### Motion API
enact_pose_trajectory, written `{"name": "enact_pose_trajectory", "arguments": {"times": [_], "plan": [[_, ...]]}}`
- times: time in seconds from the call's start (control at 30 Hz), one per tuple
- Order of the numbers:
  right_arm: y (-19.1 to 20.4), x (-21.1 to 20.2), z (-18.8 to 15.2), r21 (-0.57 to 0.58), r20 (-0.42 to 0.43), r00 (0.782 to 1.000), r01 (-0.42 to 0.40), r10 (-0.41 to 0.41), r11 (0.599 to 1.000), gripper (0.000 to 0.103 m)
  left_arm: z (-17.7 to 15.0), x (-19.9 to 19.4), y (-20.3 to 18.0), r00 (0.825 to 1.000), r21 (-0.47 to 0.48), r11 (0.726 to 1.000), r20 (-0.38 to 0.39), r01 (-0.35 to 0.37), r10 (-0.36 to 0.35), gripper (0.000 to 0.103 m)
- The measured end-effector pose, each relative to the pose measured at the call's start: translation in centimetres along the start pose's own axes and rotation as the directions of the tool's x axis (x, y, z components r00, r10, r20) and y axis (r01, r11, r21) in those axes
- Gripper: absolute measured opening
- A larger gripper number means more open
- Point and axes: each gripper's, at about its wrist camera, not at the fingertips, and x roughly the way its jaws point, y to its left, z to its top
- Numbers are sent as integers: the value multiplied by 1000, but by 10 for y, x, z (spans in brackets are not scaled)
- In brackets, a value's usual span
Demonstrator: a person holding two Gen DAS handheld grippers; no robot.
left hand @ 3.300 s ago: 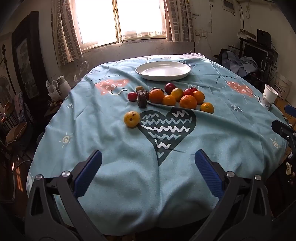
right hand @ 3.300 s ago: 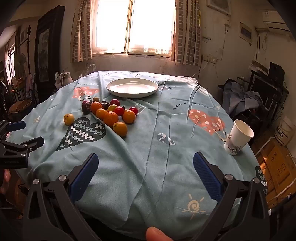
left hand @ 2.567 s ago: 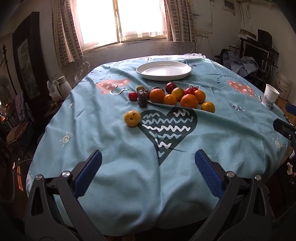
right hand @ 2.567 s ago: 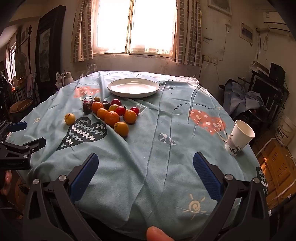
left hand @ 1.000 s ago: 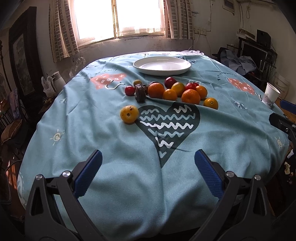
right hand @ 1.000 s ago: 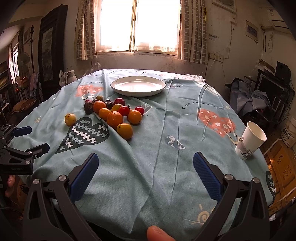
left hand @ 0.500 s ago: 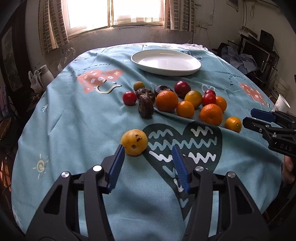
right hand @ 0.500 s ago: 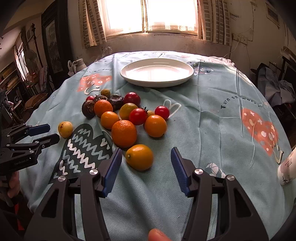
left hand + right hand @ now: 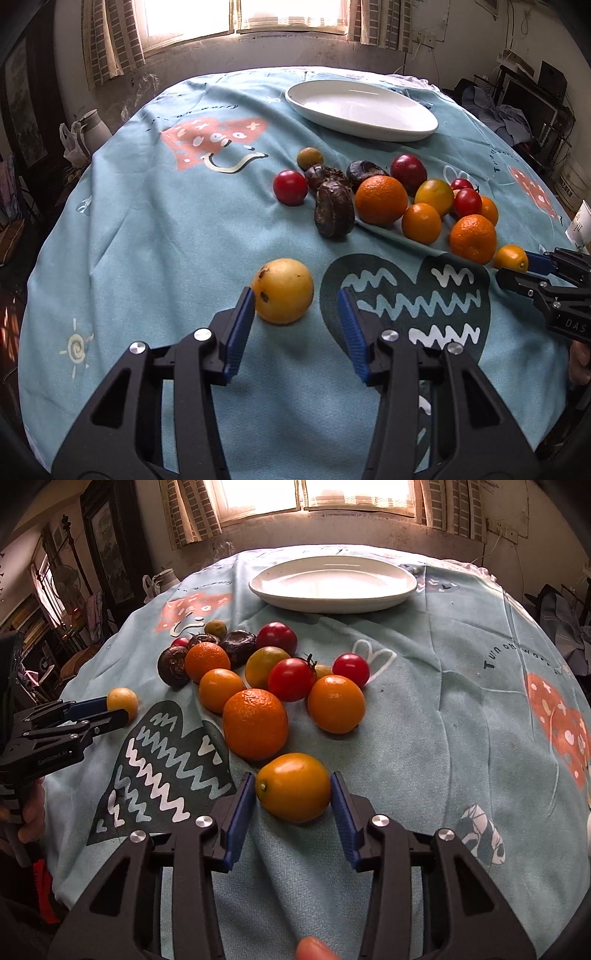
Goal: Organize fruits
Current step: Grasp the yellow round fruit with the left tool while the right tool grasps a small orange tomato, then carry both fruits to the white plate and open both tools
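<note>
Your left claw [image 9: 295, 314] is closing. The yellow fruit [image 9: 283, 290] sits between its blue pads, touching the left pad, with a gap at the right one. Your right claw [image 9: 293, 799] is closing too, and its pads are right at both sides of the small orange [image 9: 293, 787]. Past them, more fruits [image 9: 255, 723] lie in a bunch on the blue worktop [image 9: 461, 709]. The white plate [image 9: 332, 583] sits at the far side.
</note>
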Motion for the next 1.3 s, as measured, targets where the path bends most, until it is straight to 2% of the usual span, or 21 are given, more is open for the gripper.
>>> {"name": "enact_pose_trajectory", "arguments": {"times": [0.27,0.37,0.4,0.57,0.67,0.77,0.83,0.9,0.97,1.1,1.2,1.3], "plan": [[-2,-1,1,-2,-1,1000,-3,3,1000,39,10,16,14,1000,-33,999,-17,-18,17,47],[-2,0,2,-3,-3,1000,-5,5,1000,39,15,25,16,1000,-35,999,-27,-12,11,42],[-3,0,2,-2,-4,1000,-7,7,1000,39,17,27,15,1000,-33,999,-30,0,-1,37],[-2,-7,3,-17,-4,1000,-24,24,1000,39,18,29,6,999,17,999,-26,-32,33,35],[-8,-24,15,-2,33,997,-66,66,998,39,26,20,9,1000,-3,1000,-20,4,-4,35],[-20,-43,46,23,138,988,-73,70,997,39,57,4,8,997,-7,998,33,68,-68,35],[-29,-44,75,38,208,977,-46,37,998,39,87,2,2,992,9,994,68,106,-106,35],[-41,-32,106,75,242,970,-17,-2,997,39,121,9,-8,987,26,991,92,128,-130,35],[-53,-10,135,91,235,972,9,-31,996,39,156,28,-19,982,33,986,86,166,-169,35],[-63,43,179,60,181,981,65,-75,996,39,206,85,-41,987,44,987,31,154,-156,35],[-70,82,194,63,105,993,45,-52,997,39,225,124,-53,990,48,989,-18,139,-138,35],[-69,103,200,40,83,996,43,-46,998,39,236,150,-57,990,45,990,-55,130,-128,36]]}}
